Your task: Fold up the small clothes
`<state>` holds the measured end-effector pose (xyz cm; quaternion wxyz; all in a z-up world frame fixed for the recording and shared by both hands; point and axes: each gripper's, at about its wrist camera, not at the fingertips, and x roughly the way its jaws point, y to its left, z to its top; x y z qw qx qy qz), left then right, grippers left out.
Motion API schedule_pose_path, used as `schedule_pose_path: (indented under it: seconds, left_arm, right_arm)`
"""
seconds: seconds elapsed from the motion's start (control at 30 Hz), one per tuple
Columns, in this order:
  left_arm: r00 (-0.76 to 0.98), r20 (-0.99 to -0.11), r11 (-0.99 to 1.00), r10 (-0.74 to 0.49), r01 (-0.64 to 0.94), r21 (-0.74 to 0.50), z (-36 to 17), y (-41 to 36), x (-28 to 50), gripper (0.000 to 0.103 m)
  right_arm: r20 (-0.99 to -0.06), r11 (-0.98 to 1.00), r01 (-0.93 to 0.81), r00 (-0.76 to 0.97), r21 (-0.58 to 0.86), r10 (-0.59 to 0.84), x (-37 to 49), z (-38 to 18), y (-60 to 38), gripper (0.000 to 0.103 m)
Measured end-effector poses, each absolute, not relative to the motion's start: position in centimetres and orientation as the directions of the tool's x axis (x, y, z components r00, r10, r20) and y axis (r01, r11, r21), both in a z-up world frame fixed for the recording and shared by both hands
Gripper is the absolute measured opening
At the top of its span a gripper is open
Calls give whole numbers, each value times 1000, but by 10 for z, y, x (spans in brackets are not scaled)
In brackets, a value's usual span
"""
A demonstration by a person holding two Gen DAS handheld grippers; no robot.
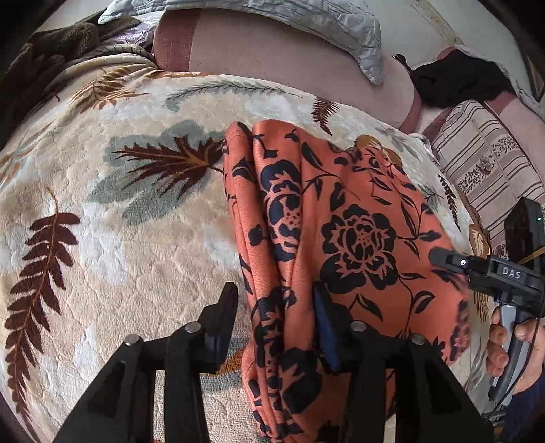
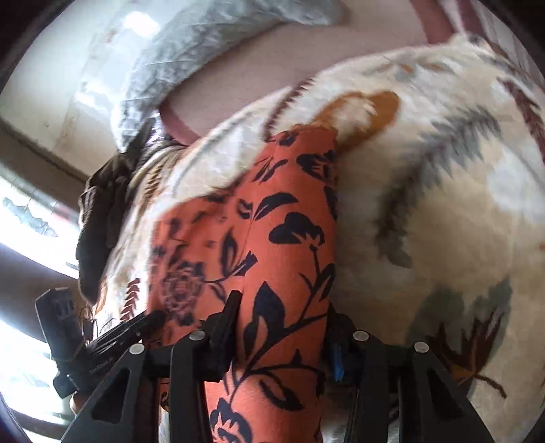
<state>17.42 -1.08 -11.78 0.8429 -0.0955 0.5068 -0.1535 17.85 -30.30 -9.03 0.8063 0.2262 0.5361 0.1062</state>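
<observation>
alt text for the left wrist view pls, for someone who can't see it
An orange garment with a dark floral print lies folded lengthwise on a cream leaf-patterned blanket, its near end bunched between the open fingers of the left hand-held gripper. The right hand-held gripper reaches in from the right edge, its tip over the garment.

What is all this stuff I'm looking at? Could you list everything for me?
Floral garment: one, orange with black flowers, folded lengthwise on the blanket.
Blanket: one, cream with brown and grey leaves, spread under the garment.
Quilted pillow: one, pale grey, at the far end.
Dark cloth: one, brown, far left corner.
Striped fabric: one, cream and brown, far right.
Left tongs: one, black, fingers apart around the garment's near edge.
Right tongs: one, black, fingers on either side of the garment.
Hand: one, on the right tongs' handle.
</observation>
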Motion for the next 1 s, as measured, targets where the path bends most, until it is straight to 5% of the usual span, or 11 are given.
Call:
schedule_pose_path:
  seconds: [0.23, 0.37, 0.5, 0.7, 0.83, 1.0]
  left_arm:
    - [576, -773, 962, -264, 100, -255, -75, 15, 119, 56]
    - [537, -807, 968, -246, 91, -235, -99, 8, 115, 56]
    - [523, -819, 969, -238, 73, -235, -116, 8, 112, 57]
    - [535, -814, 972, -226, 69, -224, -115, 7, 115, 62]
    - [555, -808, 979, -197, 62, -197, -112, 5, 116, 70]
    - [587, -794, 987, -155, 66, -144, -105, 7, 105, 70]
  right_arm:
    - [-736, 886, 16, 565, 463, 374, 134, -47, -314, 59]
    - [-677, 839, -101, 543, 535, 498, 138, -29, -291, 64]
    - [-728, 799, 24, 430, 601, 534, 168, -72, -283, 66]
    - [-673, 789, -44, 495, 612, 550, 199, -43, -273, 74]
    - [-757, 811, 92, 431, 578, 491, 235, -91, -282, 74]
    - [-720, 865, -18, 545, 502, 430, 175, -43, -260, 74]
